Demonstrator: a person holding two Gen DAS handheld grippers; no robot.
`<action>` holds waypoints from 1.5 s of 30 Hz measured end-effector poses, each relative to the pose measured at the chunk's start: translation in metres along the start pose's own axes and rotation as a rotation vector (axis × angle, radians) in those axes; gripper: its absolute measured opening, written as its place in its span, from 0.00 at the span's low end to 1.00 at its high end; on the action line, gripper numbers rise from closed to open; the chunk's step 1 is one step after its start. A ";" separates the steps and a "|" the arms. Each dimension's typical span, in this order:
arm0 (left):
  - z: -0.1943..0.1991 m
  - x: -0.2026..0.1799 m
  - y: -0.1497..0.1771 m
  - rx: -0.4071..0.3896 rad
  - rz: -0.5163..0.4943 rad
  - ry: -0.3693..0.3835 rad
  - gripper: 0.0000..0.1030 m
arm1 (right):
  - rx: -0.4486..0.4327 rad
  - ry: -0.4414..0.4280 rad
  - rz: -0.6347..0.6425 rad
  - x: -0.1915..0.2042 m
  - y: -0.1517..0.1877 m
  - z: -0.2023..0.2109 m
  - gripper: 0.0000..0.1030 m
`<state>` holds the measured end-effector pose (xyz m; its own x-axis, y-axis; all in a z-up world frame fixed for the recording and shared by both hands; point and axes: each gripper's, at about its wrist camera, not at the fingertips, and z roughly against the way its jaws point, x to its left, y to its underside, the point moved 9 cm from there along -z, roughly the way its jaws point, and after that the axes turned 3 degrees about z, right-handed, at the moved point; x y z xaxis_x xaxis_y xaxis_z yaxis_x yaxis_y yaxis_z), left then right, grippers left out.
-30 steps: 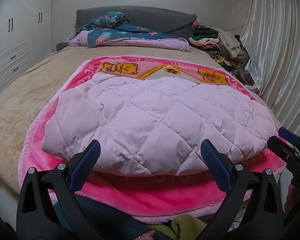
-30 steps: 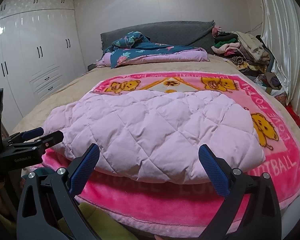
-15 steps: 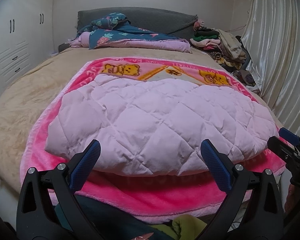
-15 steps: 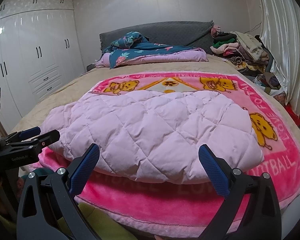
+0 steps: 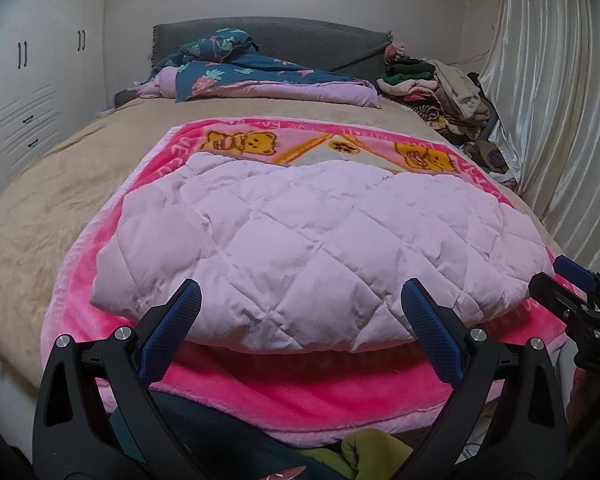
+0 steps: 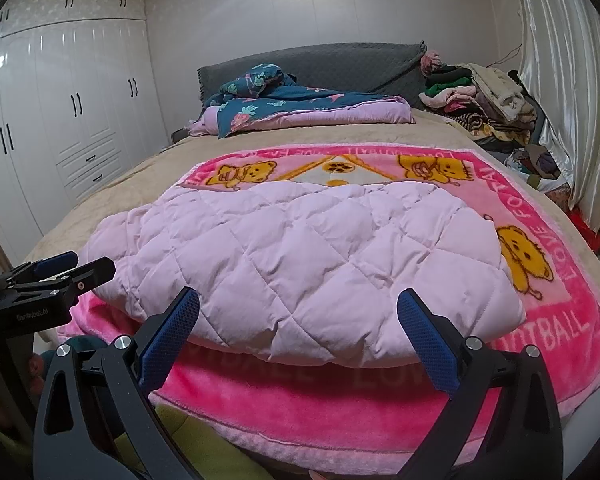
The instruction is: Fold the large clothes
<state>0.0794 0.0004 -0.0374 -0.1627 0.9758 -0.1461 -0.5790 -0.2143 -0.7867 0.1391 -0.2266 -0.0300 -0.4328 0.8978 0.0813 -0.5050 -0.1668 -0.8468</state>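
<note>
A folded pale pink quilted garment (image 5: 320,248) lies on a bright pink bear-print blanket (image 5: 300,392) near the foot of the bed; it also shows in the right wrist view (image 6: 312,264). My left gripper (image 5: 300,332) is open and empty, just short of the garment's near edge. My right gripper (image 6: 298,334) is open and empty, also just short of that edge. The right gripper's tip (image 5: 568,292) shows at the right of the left wrist view, and the left gripper's tip (image 6: 68,272) at the left of the right wrist view.
A beige bedspread (image 5: 60,184) covers the bed. A dark floral quilt (image 5: 252,76) lies by the grey headboard (image 5: 300,40). A pile of clothes (image 5: 440,88) sits at the far right corner. White wardrobes (image 6: 60,120) stand left, a pale curtain (image 5: 560,120) right.
Both views have shifted slightly, so the garment sits a little further right in the left wrist view. Both grippers stay open and the garment has not moved.
</note>
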 end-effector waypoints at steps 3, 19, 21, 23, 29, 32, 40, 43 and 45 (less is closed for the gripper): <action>0.000 0.000 0.000 -0.001 0.001 -0.001 0.91 | 0.000 0.001 0.000 -0.001 0.000 0.000 0.96; 0.001 0.001 0.001 -0.001 0.002 -0.003 0.91 | 0.001 0.008 0.003 -0.003 0.001 0.002 0.96; 0.002 0.000 0.001 0.000 0.001 -0.004 0.91 | 0.002 0.008 0.005 -0.002 0.000 0.002 0.96; 0.001 0.000 0.002 -0.001 0.001 -0.006 0.91 | 0.001 0.008 0.005 -0.002 0.000 0.002 0.96; 0.004 0.000 0.002 -0.005 -0.004 -0.016 0.91 | 0.000 0.011 0.005 -0.003 0.000 0.003 0.96; 0.004 -0.001 0.003 0.000 -0.005 -0.015 0.91 | 0.001 0.011 0.006 -0.003 0.000 0.004 0.96; 0.002 -0.006 0.008 0.023 -0.016 0.017 0.91 | -0.006 0.051 0.000 -0.019 -0.003 0.010 0.96; 0.000 0.002 0.009 0.041 -0.003 0.016 0.91 | -0.031 0.113 -0.032 -0.046 -0.006 0.018 0.96; -0.003 0.015 0.008 0.058 0.023 -0.019 0.91 | -0.041 0.172 -0.089 -0.078 -0.004 0.026 0.96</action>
<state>0.0750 0.0135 -0.0479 -0.1918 0.9696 -0.1519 -0.6203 -0.2397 -0.7469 0.1555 -0.3060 -0.0192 -0.2520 0.9653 0.0692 -0.5030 -0.0696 -0.8615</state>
